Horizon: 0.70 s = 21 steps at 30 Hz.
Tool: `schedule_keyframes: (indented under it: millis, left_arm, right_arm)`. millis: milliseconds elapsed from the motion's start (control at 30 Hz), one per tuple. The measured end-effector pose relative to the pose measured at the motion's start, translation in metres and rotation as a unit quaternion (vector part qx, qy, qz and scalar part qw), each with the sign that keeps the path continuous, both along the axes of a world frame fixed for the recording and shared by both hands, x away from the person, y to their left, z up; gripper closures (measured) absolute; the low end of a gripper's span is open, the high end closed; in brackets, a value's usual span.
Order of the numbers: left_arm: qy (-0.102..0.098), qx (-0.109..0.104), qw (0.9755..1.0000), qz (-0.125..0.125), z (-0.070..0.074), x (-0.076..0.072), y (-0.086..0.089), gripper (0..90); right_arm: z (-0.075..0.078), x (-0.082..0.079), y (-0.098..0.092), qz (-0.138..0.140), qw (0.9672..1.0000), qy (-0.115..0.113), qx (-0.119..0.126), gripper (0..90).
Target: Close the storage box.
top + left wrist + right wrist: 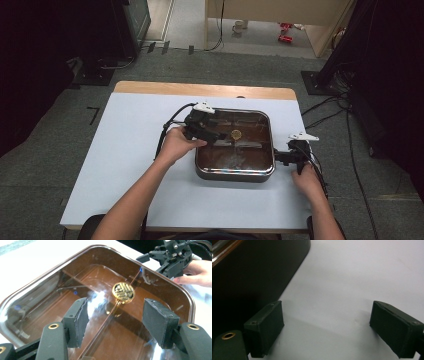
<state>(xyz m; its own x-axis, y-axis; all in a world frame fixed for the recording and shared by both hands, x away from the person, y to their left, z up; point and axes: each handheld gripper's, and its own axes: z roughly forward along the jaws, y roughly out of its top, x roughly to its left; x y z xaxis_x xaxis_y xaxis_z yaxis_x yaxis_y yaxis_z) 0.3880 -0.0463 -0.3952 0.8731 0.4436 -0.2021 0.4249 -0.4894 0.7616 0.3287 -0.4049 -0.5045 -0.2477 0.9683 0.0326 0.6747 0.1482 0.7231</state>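
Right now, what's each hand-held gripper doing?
Left hand-held gripper: open, above the pan's glass lid, holding nothing.
Right hand-held gripper: open, beside the pan, empty.

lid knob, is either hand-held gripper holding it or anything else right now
Nothing is held. The left hand-held gripper hangs open above the glass lid, its pads clear of the gold knob. The right hand-held gripper is open over bare table.

A lidded pan (234, 145) sits on the counter (125, 165), right of its middle. The left tongs (216, 136) hover over the lid's knob (235, 133); the right tongs (281, 157) rest just beside the pan's right wall.
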Motion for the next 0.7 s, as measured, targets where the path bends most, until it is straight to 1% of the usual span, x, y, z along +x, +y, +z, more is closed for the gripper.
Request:
schedule_keyframes:
  millis: [67, 100, 167, 233, 333, 433, 500, 700]
  left_arm:
    - [-0.003, 0.000, 1.0000, 0.007, 0.001, -0.003, 0.009, 37.6]
    - [-0.002, -0.004, 0.9999, 0.010, 0.001, -0.005, 0.014, 37.7]
    - [-0.001, -0.005, 0.9999, 0.014, 0.001, -0.007, 0.021, 37.6]
    - [-0.002, 0.000, 0.9999, 0.017, 0.001, -0.010, 0.029, 37.5]
    - [-0.008, -0.005, 0.9997, 0.024, 0.000, -0.015, 0.041, 38.2]
    - [-0.004, -0.006, 0.9993, 0.037, -0.003, -0.019, 0.053, 38.4]
    - [-0.002, -0.013, 0.9987, 0.049, -0.005, -0.022, 0.064, 38.5]
    - [0.006, -0.013, 0.9975, 0.070, -0.015, -0.031, 0.085, 38.2]
  right_arm:
    - [0.000, 0.000, 0.000, 0.000, 1.0000, 0.000, 0.000, 11.3]
    - [0.000, 0.000, 0.000, 0.000, 1.0000, 0.001, 0.000, 11.3]
    - [0.000, 0.000, 0.000, 0.001, 1.0000, 0.000, -0.001, 11.3]
    - [0.000, 0.000, 0.000, 0.000, 1.0000, 0.000, 0.000, 11.3]
    - [0.000, 0.000, 0.000, 0.000, 1.0000, 0.000, 0.000, 11.3]
    - [0.000, 0.000, 0.000, 0.000, 1.0000, 0.000, -0.001, 11.3]
    - [0.000, 0.000, 0.000, 0.000, 1.0000, 0.000, -0.001, 11.3]
    - [0.000, 0.000, 0.000, 0.000, 1.0000, -0.001, -0.002, 11.2]
